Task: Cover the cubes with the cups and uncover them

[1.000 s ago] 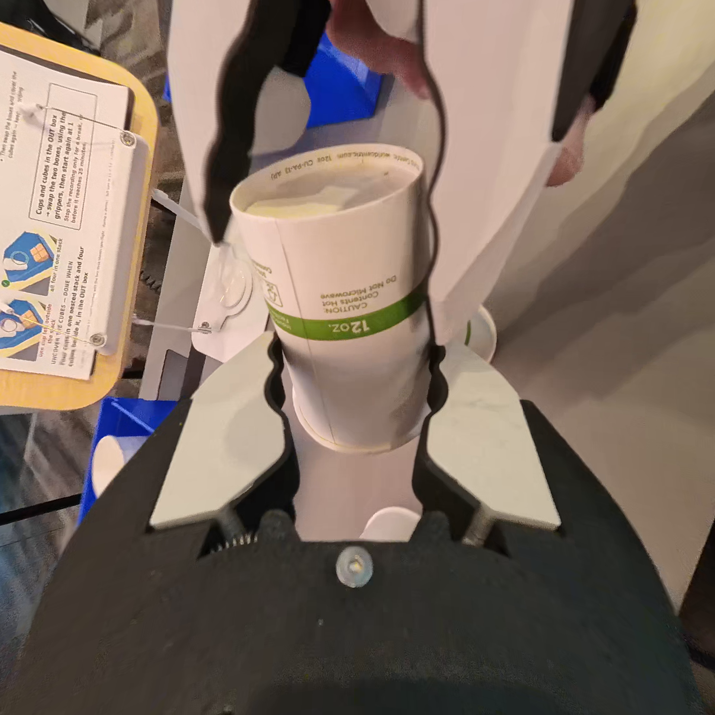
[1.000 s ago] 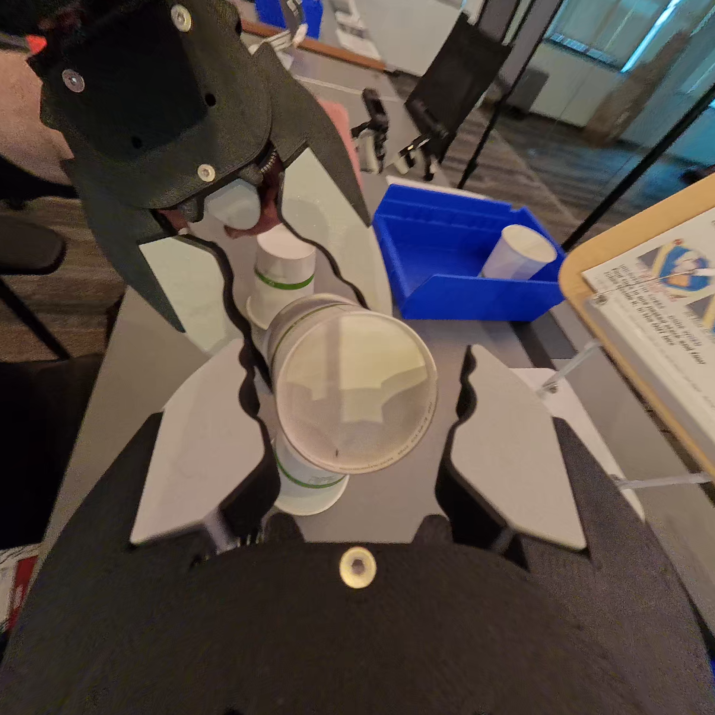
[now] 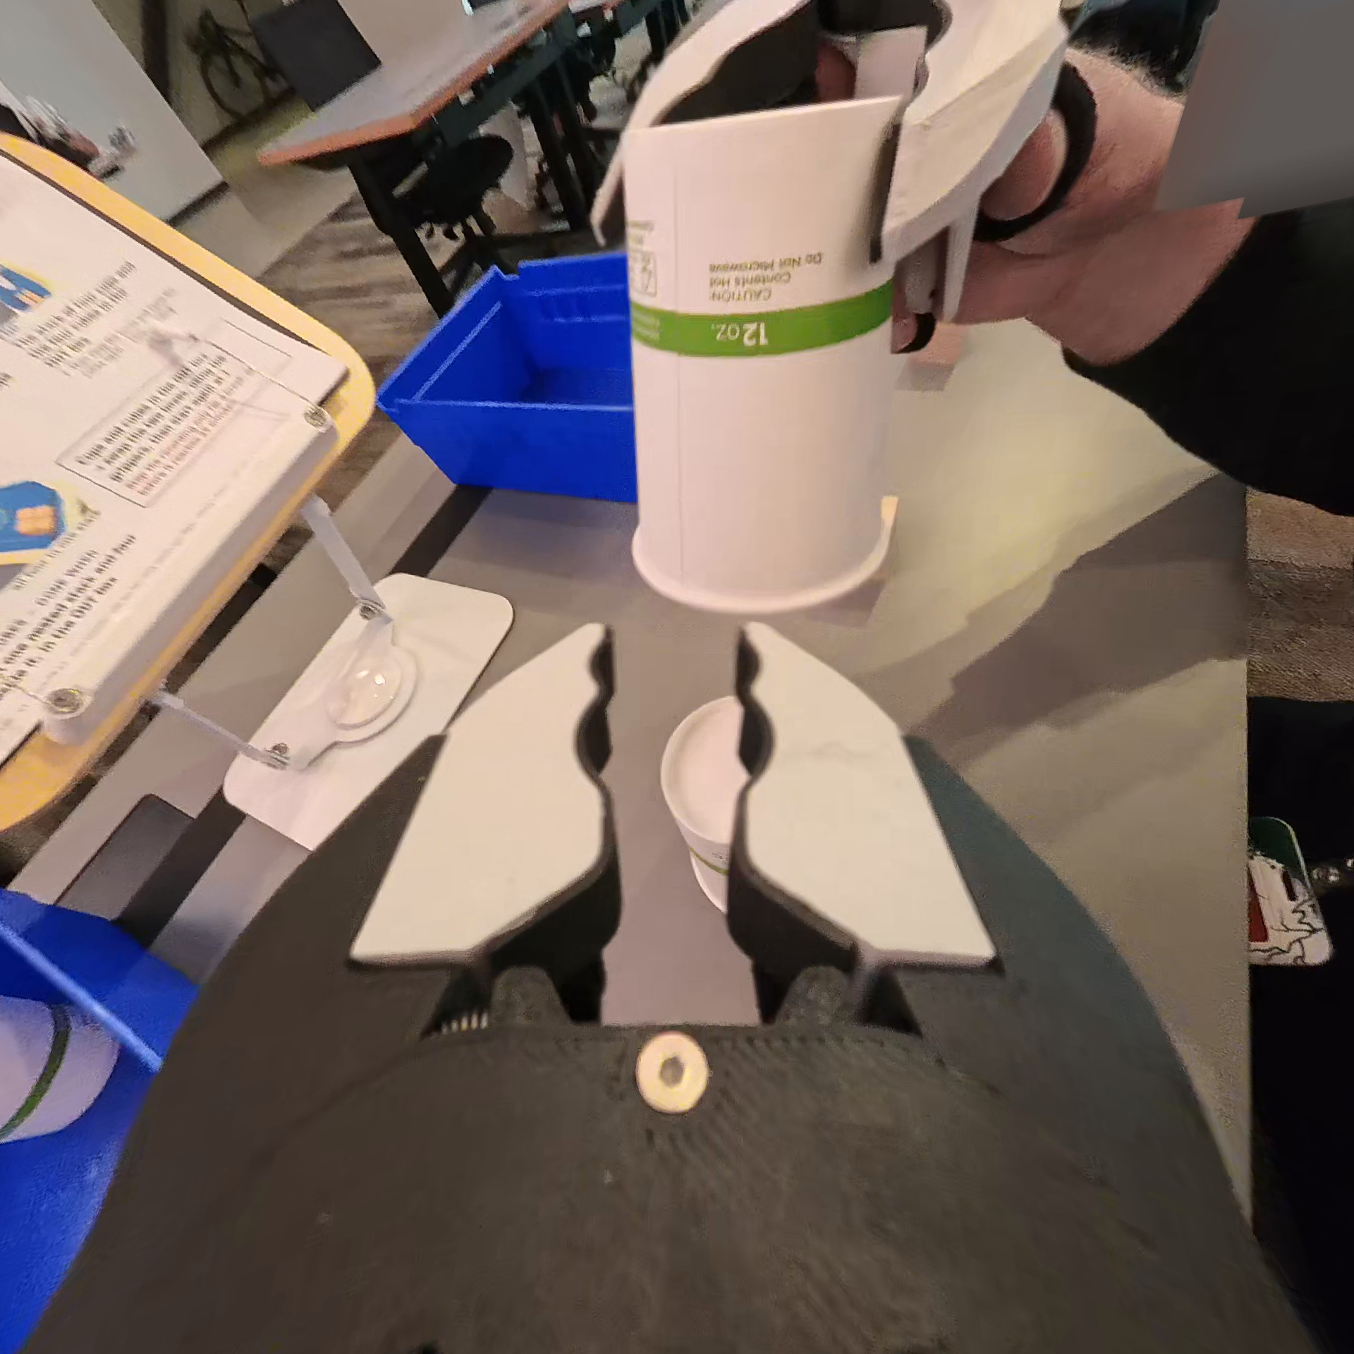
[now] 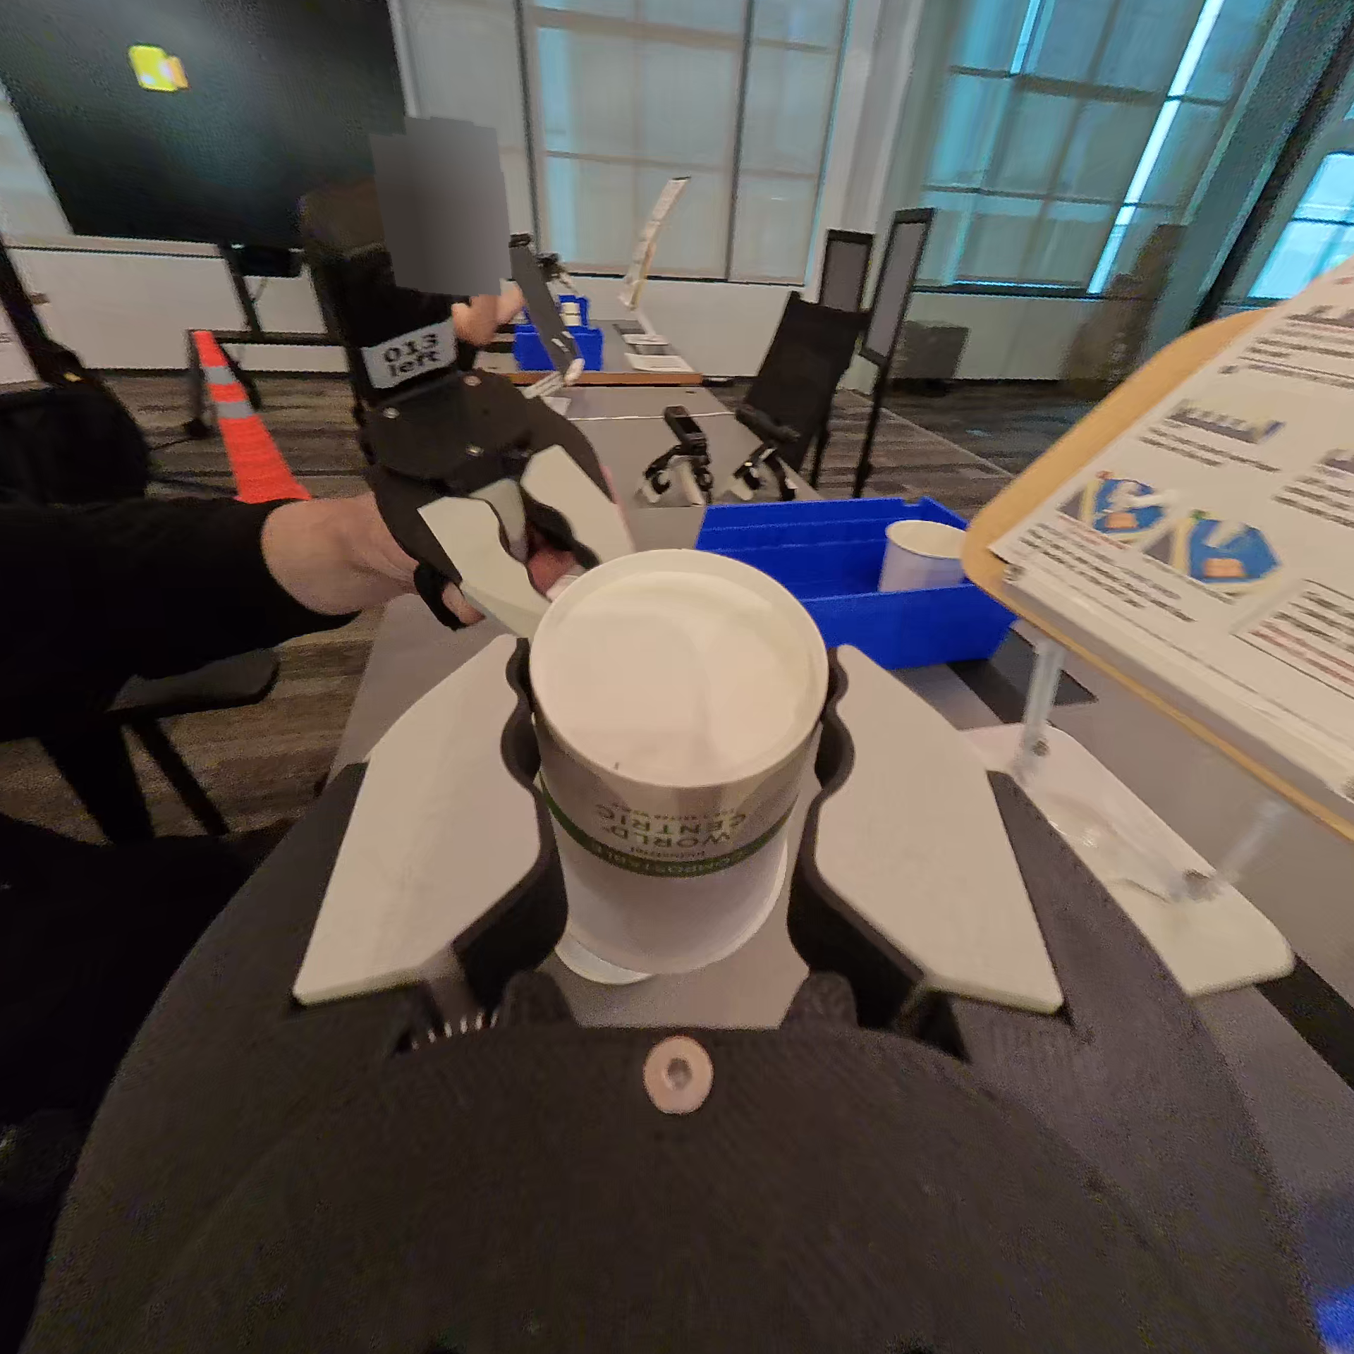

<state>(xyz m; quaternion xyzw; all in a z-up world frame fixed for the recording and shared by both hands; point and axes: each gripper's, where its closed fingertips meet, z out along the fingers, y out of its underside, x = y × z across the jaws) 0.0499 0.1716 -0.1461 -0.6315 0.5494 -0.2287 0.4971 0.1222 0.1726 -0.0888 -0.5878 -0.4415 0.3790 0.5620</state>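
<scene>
My right gripper [image 4: 674,648] is shut on an upside-down white paper cup with a green band [image 4: 674,733]. In the left wrist view the same cup [image 3: 762,410] hangs just above the grey table [image 3: 1026,586] under my right gripper [image 3: 740,227]. A pale block corner [image 3: 886,516] shows behind its rim. My left gripper [image 3: 674,637] is empty, its jaws a narrow gap apart. A second upside-down cup [image 3: 700,777] stands on the table, partly hidden by the left gripper's right finger. The left gripper [image 4: 571,579] also shows beyond the held cup.
A blue bin [image 3: 527,417] sits at the table's far side; in the right wrist view the bin [image 4: 842,608] holds a cup [image 4: 919,560]. An instruction board [image 3: 146,439] stands on a white base [image 3: 410,659] at the left. Another blue bin [image 3: 66,989] with a cup is nearest.
My left gripper has let go of the cup, drawn back and narrowed its jaws. My right gripper now holds the cup alone, more upright.
</scene>
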